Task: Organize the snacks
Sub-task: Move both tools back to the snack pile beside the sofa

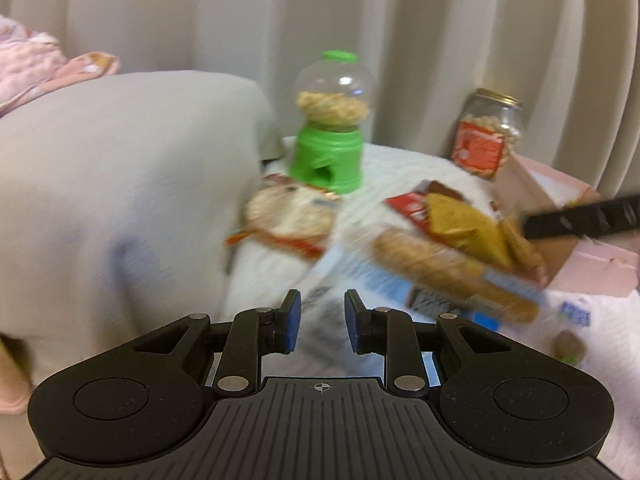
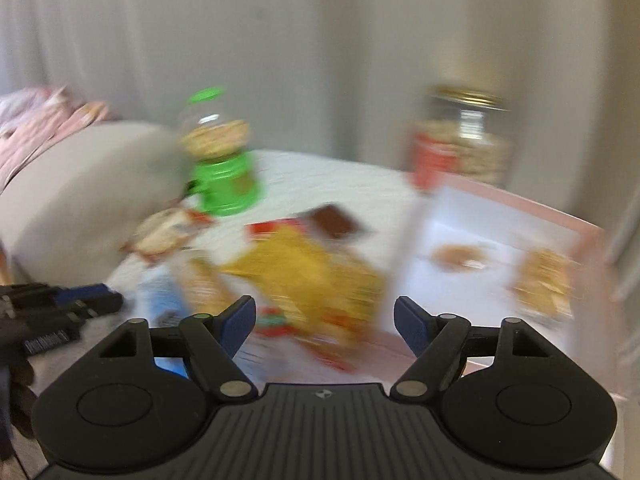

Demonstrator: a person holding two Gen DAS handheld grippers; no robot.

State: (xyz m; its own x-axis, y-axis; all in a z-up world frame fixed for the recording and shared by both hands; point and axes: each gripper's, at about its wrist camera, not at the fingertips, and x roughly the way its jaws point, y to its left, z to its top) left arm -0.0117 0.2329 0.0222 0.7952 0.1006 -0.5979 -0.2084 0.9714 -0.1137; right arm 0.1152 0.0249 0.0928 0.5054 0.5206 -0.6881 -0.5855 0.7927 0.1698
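Looking down at a white cloth [image 1: 400, 168] with snacks all over it. Left gripper [image 1: 322, 326] low and near, blue pads [image 1: 293, 326] pulled in close, nothing pinched between them. Right gripper [image 2: 325, 322] spread wide over the pile, nothing pinched either. Just past the left pads, a long cookie pack [image 1: 456, 276] with a yellow bag [image 1: 464, 228] lying on top of it, red pack [image 1: 408, 206] behind. Round cracker bag [image 1: 290, 220] off to the left, beside a big gray cushion [image 1: 120, 200]. Green candy machine [image 1: 328, 124] standing up straight at the back, nut jar [image 1: 488, 132] further right by the curtain [image 1: 360, 20]. Pink box [image 2: 512, 240] open on the right, touching the pile, two snacks [image 2: 544, 280] already inside. All blurry, so pack words too hard to read.
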